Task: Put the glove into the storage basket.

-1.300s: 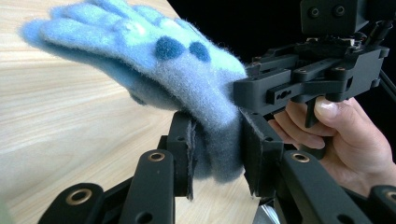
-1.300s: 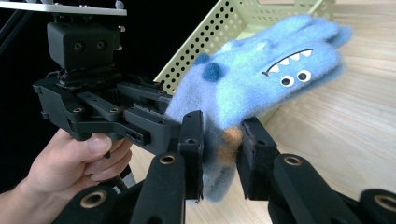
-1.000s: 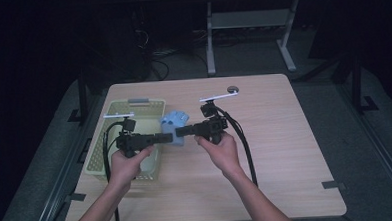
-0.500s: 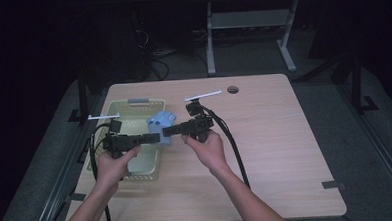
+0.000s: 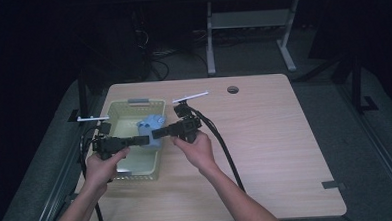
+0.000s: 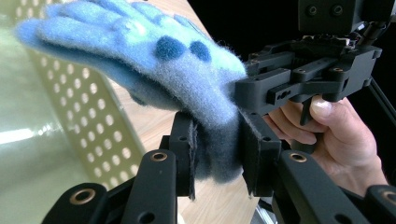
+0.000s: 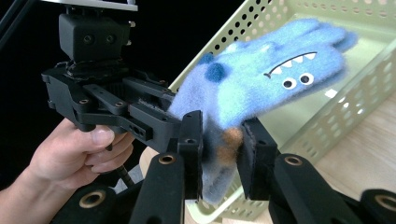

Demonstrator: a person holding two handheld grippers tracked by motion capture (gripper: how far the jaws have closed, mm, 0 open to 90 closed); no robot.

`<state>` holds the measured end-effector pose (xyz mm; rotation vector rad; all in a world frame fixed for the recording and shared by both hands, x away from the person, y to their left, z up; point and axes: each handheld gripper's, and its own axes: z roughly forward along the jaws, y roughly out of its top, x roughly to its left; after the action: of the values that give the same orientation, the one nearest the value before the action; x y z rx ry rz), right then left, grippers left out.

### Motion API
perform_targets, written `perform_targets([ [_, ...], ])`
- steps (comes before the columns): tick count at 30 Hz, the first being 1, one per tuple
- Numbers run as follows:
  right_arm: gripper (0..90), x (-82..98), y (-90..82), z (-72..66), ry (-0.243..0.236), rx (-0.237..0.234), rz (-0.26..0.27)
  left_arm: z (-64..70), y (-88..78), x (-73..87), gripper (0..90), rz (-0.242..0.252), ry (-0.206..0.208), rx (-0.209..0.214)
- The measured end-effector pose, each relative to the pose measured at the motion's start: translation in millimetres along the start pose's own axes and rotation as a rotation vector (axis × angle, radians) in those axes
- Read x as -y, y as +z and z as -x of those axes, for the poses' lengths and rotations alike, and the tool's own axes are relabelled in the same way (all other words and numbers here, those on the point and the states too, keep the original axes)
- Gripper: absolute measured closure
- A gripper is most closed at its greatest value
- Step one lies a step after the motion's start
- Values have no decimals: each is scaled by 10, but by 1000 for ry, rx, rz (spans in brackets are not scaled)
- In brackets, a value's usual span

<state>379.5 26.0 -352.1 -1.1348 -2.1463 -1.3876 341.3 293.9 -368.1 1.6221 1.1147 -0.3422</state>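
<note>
The table [image 5: 266, 152] was of light wood, and on its left side stood a pale green basket [image 5: 115, 113] with many small holes in its walls. Two hands came in from the bottom of the high view – the left hand [image 5: 102, 167] by the front of the basket and the right hand [image 5: 198, 149] just beside its right wall.

The left gripper [image 5: 141, 140] and the right gripper [image 5: 159, 133] pointed toward each other, tips near, above the right part of the basket. Between them hung a blue glove [image 5: 151, 128] of fluffy wool, lifted over the basket and not resting on it.

In the left gripper view the jaws had just been closing and were clamped on the cuff of the glove [image 6: 154, 70], with the wool squeezed between the pads. In the right gripper view the jaws were also clamped on the cuff, and the glove [image 7: 275, 74] showed a small face – two eyes and white teeth – with its fingers stretched out over the basket [image 7: 369, 100].
</note>
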Motion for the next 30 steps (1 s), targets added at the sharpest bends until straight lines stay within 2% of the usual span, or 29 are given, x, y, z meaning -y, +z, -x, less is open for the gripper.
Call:
perform_targets([
  [7, 730, -17, 115, -4, 1, -7, -11, -90, -77, 6, 694, -8, -6, -2],
  [9, 730, -26, 170, -11, 5, -6, -12, -112, -107, 11, 701, -5, -20, -11],
  [17, 729, -31, 326, 14, 27, -19, -20, -213, -183, 28, 714, -13, -32, -34],
  [21, 728, -34, 412, 39, 30, -23, -25, -258, -214, 37, 716, -16, -55, -45],
  [30, 723, -44, 571, 88, 62, -38, -32, -347, -279, 37, 717, -24, -62, -80],
])
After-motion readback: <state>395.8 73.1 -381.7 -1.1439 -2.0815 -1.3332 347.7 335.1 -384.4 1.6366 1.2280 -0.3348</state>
